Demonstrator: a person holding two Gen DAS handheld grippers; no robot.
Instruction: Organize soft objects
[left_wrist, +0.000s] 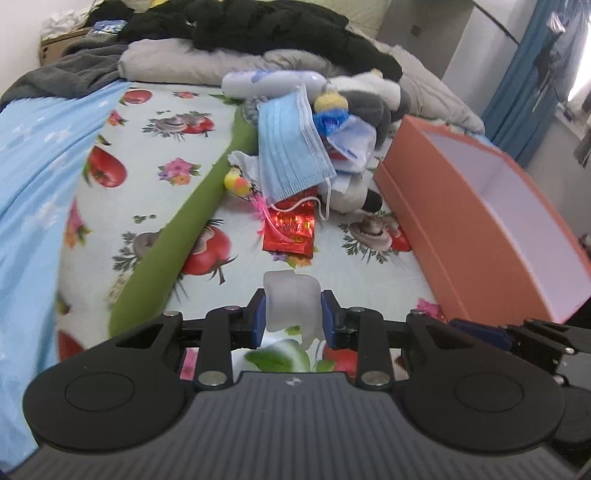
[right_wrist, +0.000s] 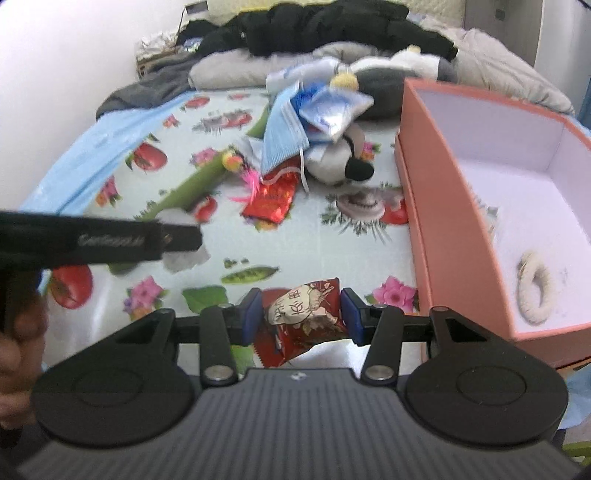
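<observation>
Left wrist view: left gripper (left_wrist: 293, 318) pinching a pale translucent soft lump (left_wrist: 291, 308) at lower centre, blue pads pressing on both its sides; lying above it, a red foil packet (left_wrist: 290, 230) under a pile topped by a pleated blue face mask (left_wrist: 290, 147); standing at right, an open salmon cardboard box (left_wrist: 469, 236). Right wrist view: right gripper (right_wrist: 301, 316) clamping a crinkled red printed sachet (right_wrist: 304, 317) at lower centre; resting in the box's lower right corner, a cream fuzzy ring (right_wrist: 533, 291).
</observation>
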